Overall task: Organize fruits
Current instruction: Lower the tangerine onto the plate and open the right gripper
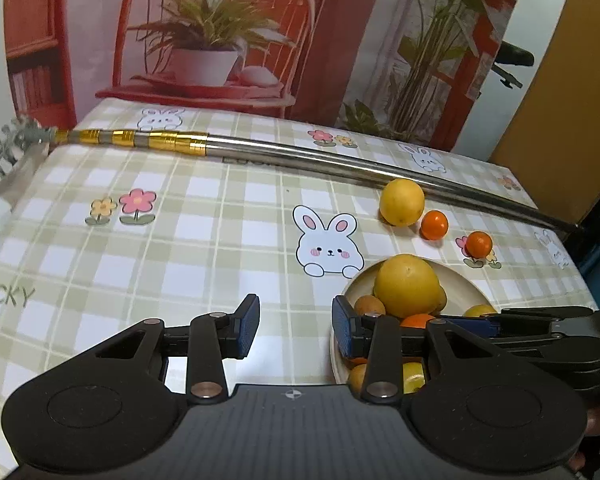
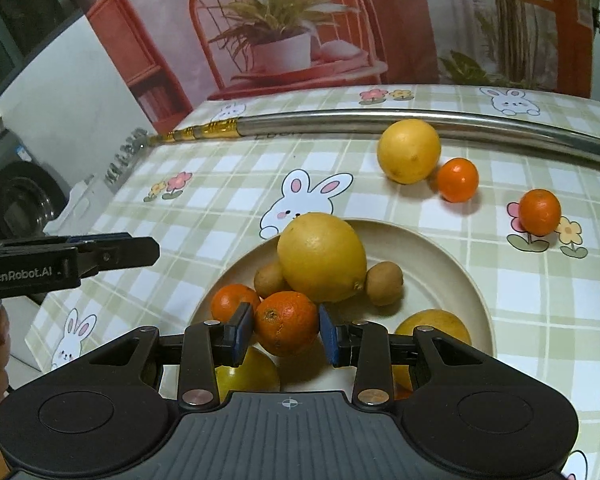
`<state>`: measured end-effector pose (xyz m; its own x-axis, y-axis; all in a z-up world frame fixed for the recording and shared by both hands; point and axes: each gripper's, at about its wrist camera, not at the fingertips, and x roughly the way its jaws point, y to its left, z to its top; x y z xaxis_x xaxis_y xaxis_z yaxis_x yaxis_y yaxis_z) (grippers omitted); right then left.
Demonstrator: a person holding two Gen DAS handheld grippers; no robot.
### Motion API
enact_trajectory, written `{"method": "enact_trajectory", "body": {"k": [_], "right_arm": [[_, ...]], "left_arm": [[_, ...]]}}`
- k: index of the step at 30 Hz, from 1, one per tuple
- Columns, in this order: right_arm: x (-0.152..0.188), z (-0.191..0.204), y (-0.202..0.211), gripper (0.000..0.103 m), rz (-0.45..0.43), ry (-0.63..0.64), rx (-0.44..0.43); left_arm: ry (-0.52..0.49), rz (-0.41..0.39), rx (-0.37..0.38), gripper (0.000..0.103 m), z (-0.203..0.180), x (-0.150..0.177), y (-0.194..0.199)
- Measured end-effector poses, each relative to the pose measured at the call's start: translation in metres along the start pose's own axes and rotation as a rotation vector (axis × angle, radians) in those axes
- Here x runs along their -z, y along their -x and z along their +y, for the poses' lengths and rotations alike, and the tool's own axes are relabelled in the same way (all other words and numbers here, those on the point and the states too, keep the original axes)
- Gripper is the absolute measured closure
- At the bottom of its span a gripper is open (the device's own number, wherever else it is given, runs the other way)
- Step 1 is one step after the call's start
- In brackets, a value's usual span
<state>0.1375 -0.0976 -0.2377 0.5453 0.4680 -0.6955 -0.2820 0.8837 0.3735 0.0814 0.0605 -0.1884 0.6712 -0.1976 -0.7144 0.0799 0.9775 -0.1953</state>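
Right wrist view: the right gripper (image 2: 286, 330) holds a mandarin (image 2: 286, 322) over the beige plate (image 2: 452, 276); the left gripper (image 1: 296, 330) is wide, holding nothing.

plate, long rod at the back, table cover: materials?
Plate: matte cream, looks ceramic or melamine; no glare.
Rod: polished metal, likely steel, mirror streaks; gold-banded section at one end.
Table cover: printed check, slight sheen, probably vinyl or oilcloth.

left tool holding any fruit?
No. The left tool is open with only tablecloth between its pads, beside the plate.
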Motion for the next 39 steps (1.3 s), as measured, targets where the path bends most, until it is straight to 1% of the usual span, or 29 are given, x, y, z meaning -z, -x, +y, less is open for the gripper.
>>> {"method": "enact_trajectory", "body": {"k": [10, 17, 22, 28, 34, 38, 39], "right_arm": [[-0.002, 0.008, -0.015, 0.070, 0.049, 0.028, 0.020], [-0.003, 0.010, -0.016, 0.070, 0.053, 0.041, 0.027], [-0.002, 0.011, -0.018, 0.069, 0.058, 0.045, 0.022], [0.002, 0.014, -0.019, 0.068, 0.073, 0.047, -0.004], [0.003, 0.013, -0.018, 0.065, 0.068, 0.032, -0.021], [0.004, 0.014, -0.012, 0.055, 0.038, 0.033, -0.018], [0.005, 0.014, -0.009, 0.055, 0.024, 0.031, -0.017]], "left_arm": [[0.014, -0.006, 0.009, 0.061, 0.002, 0.003, 0.000], [0.030, -0.005, 0.011, 0.060, 0.005, 0.004, 0.000], [0.034, -0.003, 0.015, 0.059, 0.004, 0.005, 0.000], [0.032, 0.003, 0.014, 0.059, 0.003, 0.007, 0.000], [0.036, 0.000, 0.009, 0.057, 0.004, 0.009, 0.002], [0.049, -0.001, 0.004, 0.056, 0.005, 0.010, 0.004], [0.054, -0.004, 0.004, 0.056, 0.005, 0.010, 0.005]]}}
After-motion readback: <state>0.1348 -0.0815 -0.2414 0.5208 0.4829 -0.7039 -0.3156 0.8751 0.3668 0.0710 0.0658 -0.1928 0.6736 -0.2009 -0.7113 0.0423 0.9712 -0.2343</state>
